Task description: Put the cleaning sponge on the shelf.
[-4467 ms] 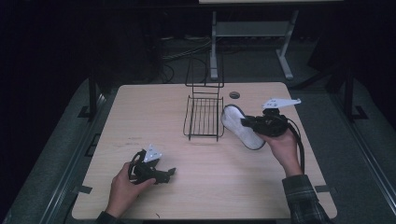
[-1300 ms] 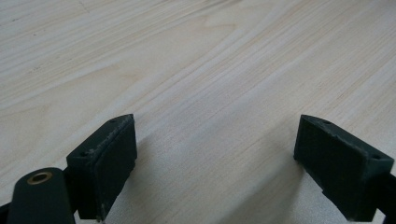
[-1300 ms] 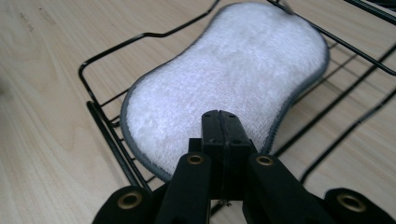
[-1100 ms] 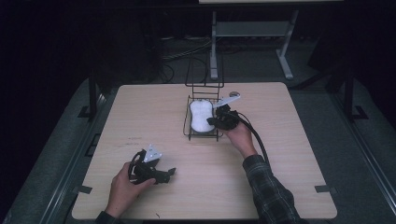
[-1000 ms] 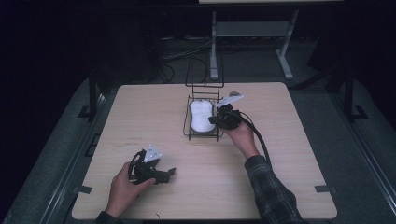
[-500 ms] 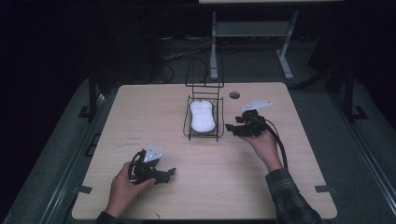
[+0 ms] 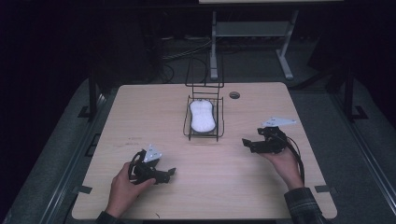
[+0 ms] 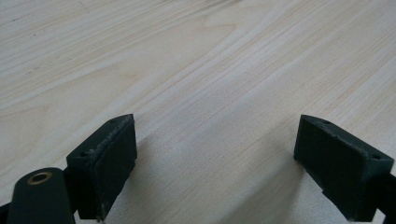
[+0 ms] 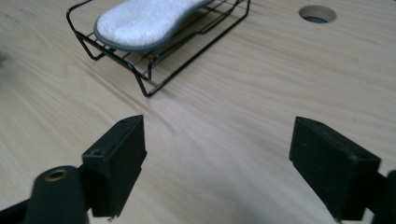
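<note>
My left hand-held gripper (image 7: 161,173) rests low on the near left of the worktop (image 7: 140,116), its jaws spread wide over bare wood. My right hand-held gripper (image 7: 248,143) sits further forward on the right side, jaws likewise wide apart and clamped on nothing, pointing toward the middle. Beyond it, well apart from both, a black wire rack (image 9: 148,88) stands at the centre, and a white sponge (image 7: 202,115) with a grey edge lies flat inside it. A round hole (image 7: 234,95) sits near the far edge.
</note>
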The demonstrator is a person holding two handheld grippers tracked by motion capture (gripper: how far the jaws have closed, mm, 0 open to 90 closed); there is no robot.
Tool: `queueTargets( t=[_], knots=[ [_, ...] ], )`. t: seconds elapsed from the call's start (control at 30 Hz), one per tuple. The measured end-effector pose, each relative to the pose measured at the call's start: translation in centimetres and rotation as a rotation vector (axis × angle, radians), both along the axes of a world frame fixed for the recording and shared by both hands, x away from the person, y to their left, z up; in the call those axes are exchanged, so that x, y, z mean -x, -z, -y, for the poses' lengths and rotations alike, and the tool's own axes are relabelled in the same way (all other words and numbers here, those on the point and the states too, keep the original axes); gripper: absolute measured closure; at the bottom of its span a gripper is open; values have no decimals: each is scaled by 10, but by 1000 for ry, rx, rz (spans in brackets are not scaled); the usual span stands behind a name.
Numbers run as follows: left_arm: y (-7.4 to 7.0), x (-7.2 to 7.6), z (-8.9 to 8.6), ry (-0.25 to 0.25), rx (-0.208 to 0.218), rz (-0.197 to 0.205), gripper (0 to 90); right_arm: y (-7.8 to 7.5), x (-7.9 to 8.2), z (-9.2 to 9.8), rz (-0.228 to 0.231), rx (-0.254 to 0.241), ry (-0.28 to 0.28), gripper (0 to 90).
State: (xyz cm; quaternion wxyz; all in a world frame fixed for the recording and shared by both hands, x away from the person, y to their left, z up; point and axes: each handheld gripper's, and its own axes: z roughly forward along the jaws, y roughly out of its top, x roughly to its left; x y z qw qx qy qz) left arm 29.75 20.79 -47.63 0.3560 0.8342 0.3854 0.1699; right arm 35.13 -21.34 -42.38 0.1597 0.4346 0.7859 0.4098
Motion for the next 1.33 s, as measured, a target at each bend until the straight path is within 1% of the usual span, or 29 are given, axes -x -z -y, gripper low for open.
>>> queueTargets(
  t=[0.1, 0.13, 0.17, 0.23, 0.3, 0.4, 0.5, 0.57, 0.67, 0.73, 0.87, 0.9, 1.07, 1.33],
  knots=[
    [0, 0, 0, 0, 0, 0, 123, 2, 10, 8, -9, 0, 12, 139],
    [0, 0, 0, 0, 0, 0, 123, 4, 14, 10, -5, 14, 29, 138],
    [0, 0, 0, 0, 0, 0, 124, 5, 18, 12, -12, 24, 32, 132],
    [0, 0, 0, 0, 0, 0, 124, 9, 26, 18, -22, 19, 35, 96],
    [0, 0, 0, 0, -1, 0, 124, 12, 35, 24, -15, 19, 44, 79],
    [0, 0, 0, 0, -1, 0, 124, 18, 48, 34, -3, 10, 71, 74],
    [0, 0, 0, -1, 1, 1, 124, 24, 61, 42, -2, 8, 82, 74],
    [0, 0, 0, -1, 1, 1, 123, 28, 67, 47, -13, 10, 89, 74],
    [0, 0, 0, -1, 1, 1, 123, 38, 76, 55, -30, 31, 111, 74],
    [0, 0, 0, -1, 2, 1, 123, 42, 81, 58, -34, 50, 124, 74],
    [0, 0, 0, -2, 2, 1, 123, 51, 87, 63, -55, 65, 138, 74],
    [0, 0, 0, -2, 2, 1, 123, 53, 89, 64, -58, 69, 135, 74],
    [0, 0, 0, -1, 2, 1, 123, 59, 90, 61, -61, 122, 130, 60],
    [0, 0, 0, -2, 2, 1, 124, 59, 89, 60, -59, 127, 127, 58]
  ],
)
